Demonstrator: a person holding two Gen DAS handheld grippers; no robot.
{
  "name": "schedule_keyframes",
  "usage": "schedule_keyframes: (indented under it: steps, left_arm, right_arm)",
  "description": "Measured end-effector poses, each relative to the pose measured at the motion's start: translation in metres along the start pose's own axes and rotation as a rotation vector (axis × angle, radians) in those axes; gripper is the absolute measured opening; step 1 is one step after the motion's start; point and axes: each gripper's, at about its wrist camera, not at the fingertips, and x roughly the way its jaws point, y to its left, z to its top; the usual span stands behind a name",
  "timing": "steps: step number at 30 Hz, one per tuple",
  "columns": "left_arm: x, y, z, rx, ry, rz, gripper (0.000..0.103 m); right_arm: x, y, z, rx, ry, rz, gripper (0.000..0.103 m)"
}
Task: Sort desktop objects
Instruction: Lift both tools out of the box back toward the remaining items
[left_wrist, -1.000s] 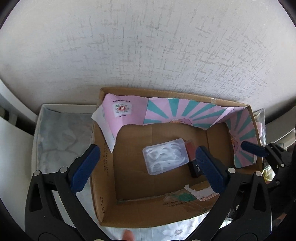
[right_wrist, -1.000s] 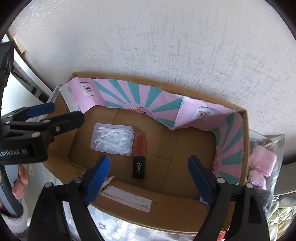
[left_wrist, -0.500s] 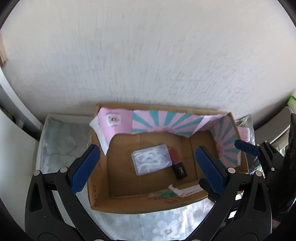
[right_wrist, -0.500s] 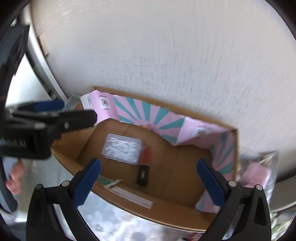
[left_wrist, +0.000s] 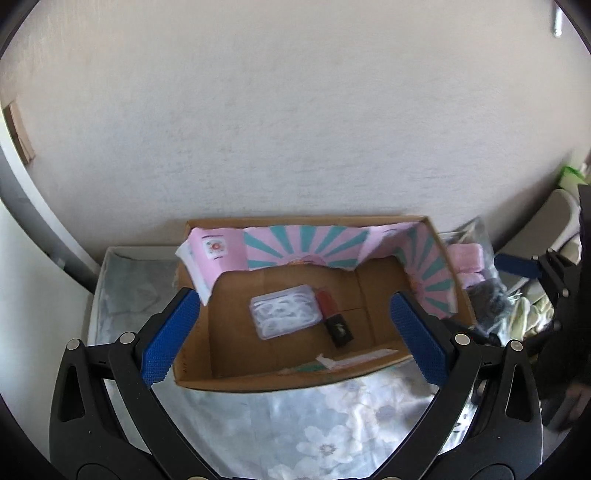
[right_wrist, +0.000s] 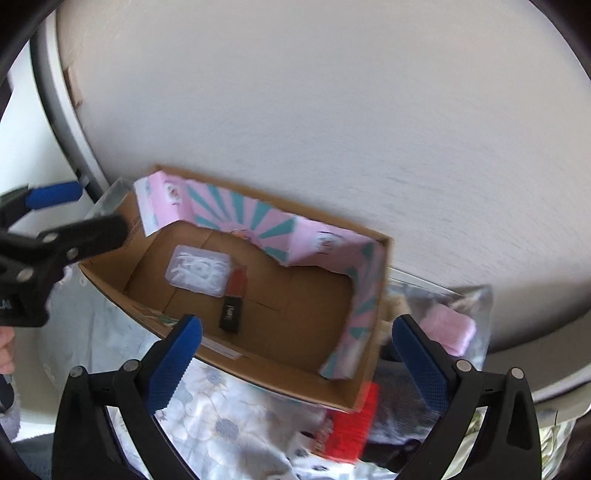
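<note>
Moved: both wrists have pulled up and back since a second ago — we now see the box smaller, more wall above it.
Left view: left gripper hangs above the cardboard box, jaws spread wide, nothing between them. Clear plastic case lies flat on the box floor, red-and-black lipstick touching its right side. Box sits on the floral cloth, back against the wall — probably so it can't slide away.
Right view: right gripper also wide apart and empty, above the box's near-right corner. Bag of pink items sits just outside the right wall; something red below is too blurred to name.
Judgement: we read the two items as already sorted in; grippers are backing off, likely for the next object.
</note>
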Motion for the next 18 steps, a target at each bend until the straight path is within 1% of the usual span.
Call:
schedule_keyframes:
  steps: [5,7,9,12,18]
  left_arm:
    - [-0.016,-0.025,-0.007,0.041,-0.024,-0.026,0.103]
    - [-0.02,-0.038,-0.013,0.06,-0.029,-0.035,0.103]
    - [-0.024,-0.051,-0.021,0.074,-0.028,-0.046,0.103]
    - [-0.023,-0.069,-0.034,0.092,-0.009,-0.051,0.103]
    - [-0.014,-0.109,-0.071,0.137,0.032,-0.083,0.103]
  right_arm:
    - [-0.024,-0.035,-0.01,0.008,-0.009,-0.032,0.103]
    - [-0.034,-0.054,-0.016,0.023,-0.009,-0.029,0.103]
    - [-0.041,-0.067,-0.022,0.025,-0.003,-0.046,0.103]
    - [-0.045,-0.082,-0.033,0.021,-0.002,-0.069,0.103]
    - [-0.035,-0.11,-0.061,0.04,0.029,-0.055,0.103]
